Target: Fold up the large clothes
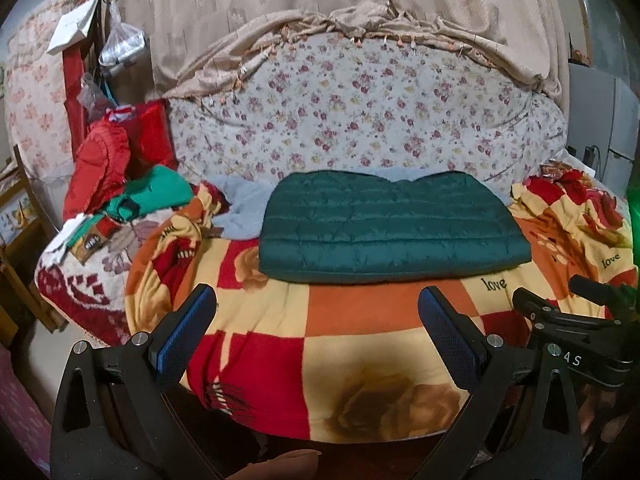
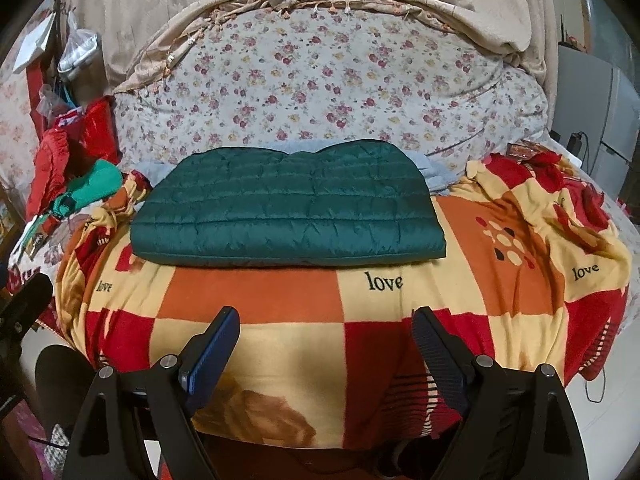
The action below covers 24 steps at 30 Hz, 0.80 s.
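Note:
A dark green quilted jacket point(image 1: 394, 226) lies folded into a flat rectangle on the checked red, orange and yellow blanket point(image 1: 360, 312). It also shows in the right wrist view point(image 2: 288, 212). My left gripper point(image 1: 318, 300) is open and empty, held back near the blanket's front edge, apart from the jacket. My right gripper point(image 2: 326, 320) is open and empty, also short of the jacket. The right gripper's body point(image 1: 580, 320) shows at the right of the left wrist view.
A floral quilt point(image 1: 360, 108) rises behind the jacket, with a beige drape point(image 1: 360, 20) over it. A pile of red and green clothes point(image 1: 120, 184) lies at the left. A light blue cloth point(image 1: 240, 204) lies behind the jacket. A grey cabinet point(image 2: 596, 116) stands at the right.

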Tool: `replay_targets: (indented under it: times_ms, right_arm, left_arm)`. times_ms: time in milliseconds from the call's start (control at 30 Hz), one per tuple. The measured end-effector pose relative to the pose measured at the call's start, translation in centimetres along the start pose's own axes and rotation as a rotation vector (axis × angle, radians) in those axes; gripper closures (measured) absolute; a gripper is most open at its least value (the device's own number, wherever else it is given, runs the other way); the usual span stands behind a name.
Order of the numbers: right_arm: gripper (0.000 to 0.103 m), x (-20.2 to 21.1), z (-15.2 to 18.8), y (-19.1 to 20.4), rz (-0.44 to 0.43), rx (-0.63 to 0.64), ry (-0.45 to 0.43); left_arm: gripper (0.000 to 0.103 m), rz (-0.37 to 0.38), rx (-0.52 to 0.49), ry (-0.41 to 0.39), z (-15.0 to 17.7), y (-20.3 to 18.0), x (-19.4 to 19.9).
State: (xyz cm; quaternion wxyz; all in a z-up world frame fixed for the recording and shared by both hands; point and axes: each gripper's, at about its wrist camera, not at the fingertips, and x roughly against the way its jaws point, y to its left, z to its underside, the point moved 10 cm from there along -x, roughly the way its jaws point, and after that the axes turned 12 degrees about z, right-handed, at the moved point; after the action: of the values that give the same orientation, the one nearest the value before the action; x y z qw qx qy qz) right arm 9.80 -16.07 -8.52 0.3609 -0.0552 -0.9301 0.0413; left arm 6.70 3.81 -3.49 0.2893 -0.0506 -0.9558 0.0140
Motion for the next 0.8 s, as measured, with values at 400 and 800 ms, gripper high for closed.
replay_targets:
  times_ms: [400, 800]
  right_arm:
    - [0.017, -0.3, 0.2, -0.5, 0.030, 0.000, -0.005]
    - [0.017, -1.1, 0.7, -0.4, 0.036, 0.018, 0.018]
  left_arm:
    - [0.002, 0.011, 0.020, 0.061, 1.1, 0.1, -1.3]
    - [0.002, 0.022, 0.025, 0.093, 1.6, 0.0, -2.0]
